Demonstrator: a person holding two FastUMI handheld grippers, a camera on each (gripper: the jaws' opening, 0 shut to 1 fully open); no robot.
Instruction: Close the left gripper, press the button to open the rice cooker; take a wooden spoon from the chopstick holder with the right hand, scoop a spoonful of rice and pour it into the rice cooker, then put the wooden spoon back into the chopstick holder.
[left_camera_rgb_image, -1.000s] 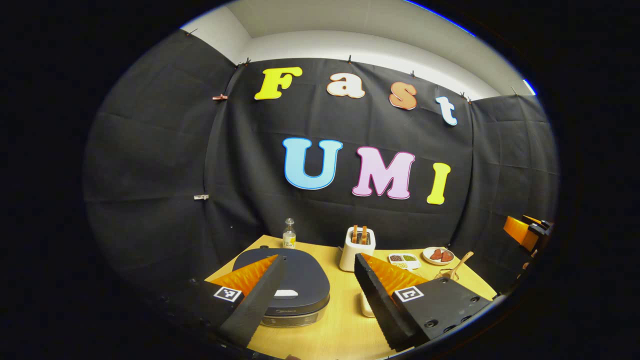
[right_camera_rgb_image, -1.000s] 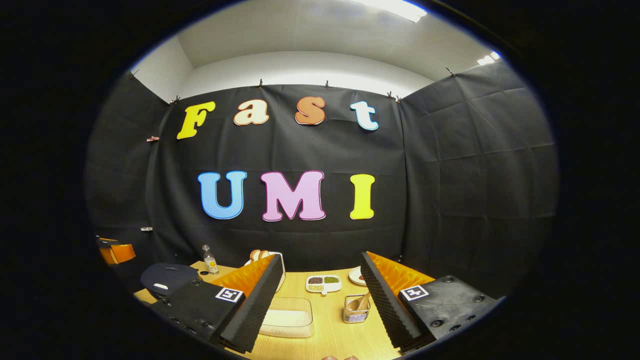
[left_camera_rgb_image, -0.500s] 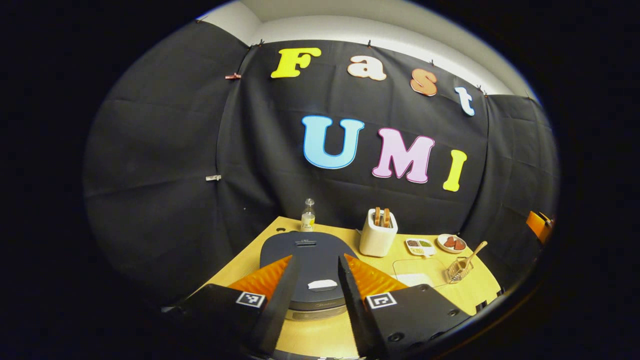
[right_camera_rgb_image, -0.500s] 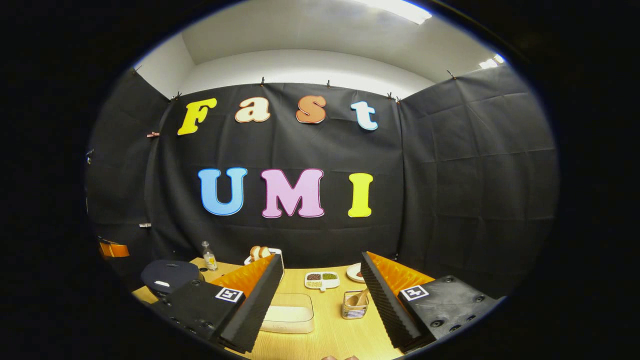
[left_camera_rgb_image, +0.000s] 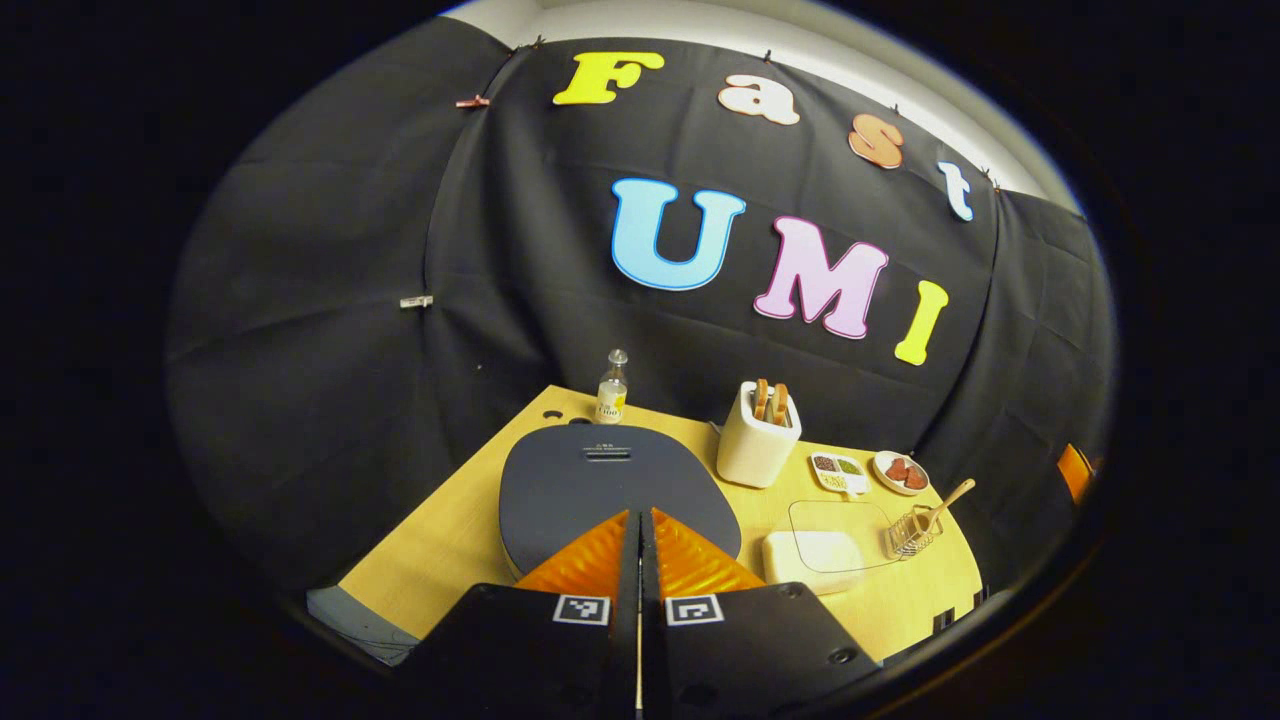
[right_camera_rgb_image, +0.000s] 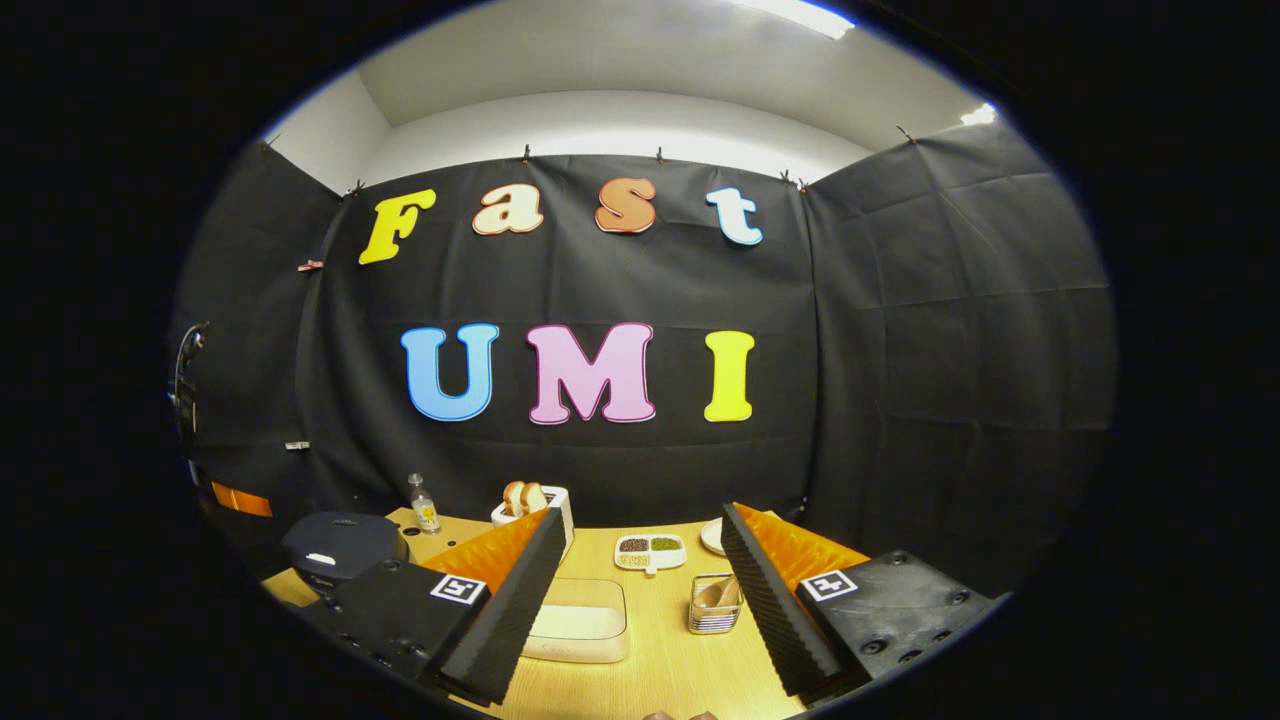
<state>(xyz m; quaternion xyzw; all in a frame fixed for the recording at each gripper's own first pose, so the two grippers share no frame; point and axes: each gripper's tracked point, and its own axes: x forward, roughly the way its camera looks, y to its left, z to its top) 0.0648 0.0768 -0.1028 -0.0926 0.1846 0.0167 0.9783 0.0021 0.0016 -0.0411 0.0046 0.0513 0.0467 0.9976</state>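
In the left gripper view, the rice cooker (left_camera_rgb_image: 610, 490) sits at the table's (left_camera_rgb_image: 440, 530) left, a bottle (left_camera_rgb_image: 611, 388) behind it and a toaster (left_camera_rgb_image: 757, 447) to its right. Right of the toaster lie a divided dish (left_camera_rgb_image: 838, 470) and a plate (left_camera_rgb_image: 902, 472). In front of them stand the rice container (left_camera_rgb_image: 822, 550) and the chopstick holder (left_camera_rgb_image: 908, 534) with the wooden spoon (left_camera_rgb_image: 948, 500) in it.

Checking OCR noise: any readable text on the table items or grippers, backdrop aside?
Nothing legible.
Rice cooker lid: tiny print, too small to read.
Glass bottle: yellow label, blurred.
Divided dish: label, too small.
Left gripper, right gripper: square coded markers, no words.
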